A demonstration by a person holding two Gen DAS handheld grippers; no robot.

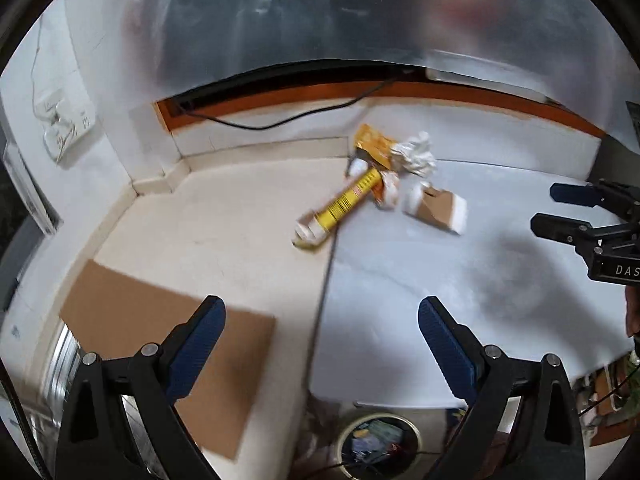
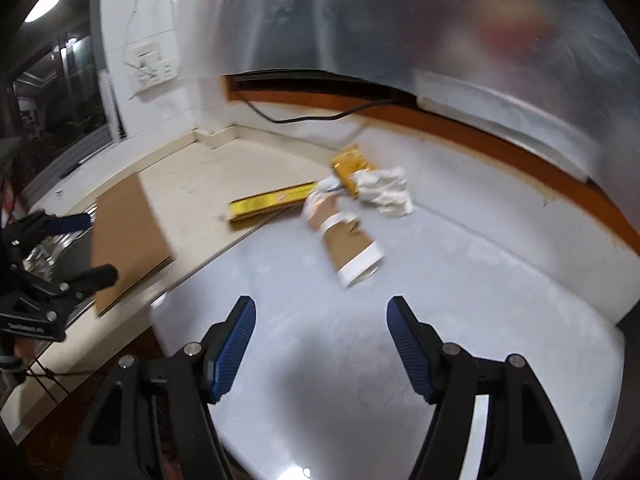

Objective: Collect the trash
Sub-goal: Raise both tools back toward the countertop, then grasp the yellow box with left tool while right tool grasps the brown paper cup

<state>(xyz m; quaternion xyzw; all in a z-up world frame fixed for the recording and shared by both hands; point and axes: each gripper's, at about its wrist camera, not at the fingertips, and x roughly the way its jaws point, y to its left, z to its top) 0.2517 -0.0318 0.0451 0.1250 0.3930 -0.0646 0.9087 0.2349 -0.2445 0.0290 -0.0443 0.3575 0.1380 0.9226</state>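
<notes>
The trash sits in one loose cluster at the far middle of the counter, straddling the seam between the cream worktop (image 1: 224, 216) on the left and the pale grey surface (image 2: 460, 288) on the right. Both grippers hang above the near edge, well apart from the pile and angled down toward it.

The left gripper (image 1: 320, 332) has its blue pads spread wide with nothing between them; the right gripper (image 2: 322, 332) is likewise spread and empty.

From the left gripper the cluster lies ahead and slightly to the right; from the right gripper it lies ahead, nearly centred. The yellow carton (image 1: 340, 208), a long narrow box, is the leftmost piece. Its long axis runs diagonally, the near end pointing toward the near left and the far end buried in the pile, so it looks the likelier pick for the left gripper, with the jaws set across its narrow width.

The brown paper cup (image 2: 352, 248) lies on its side on the grey surface, white rim toward the near right and its base toward the pile. It is the piece closest to the right gripper.

Beyond these are the crumpled white paper (image 2: 386, 192) and an orange-yellow wrapper (image 2: 352, 164), touching one another at the far side. A flat cardboard sheet (image 1: 160, 344) lies apart at the near left.
</notes>
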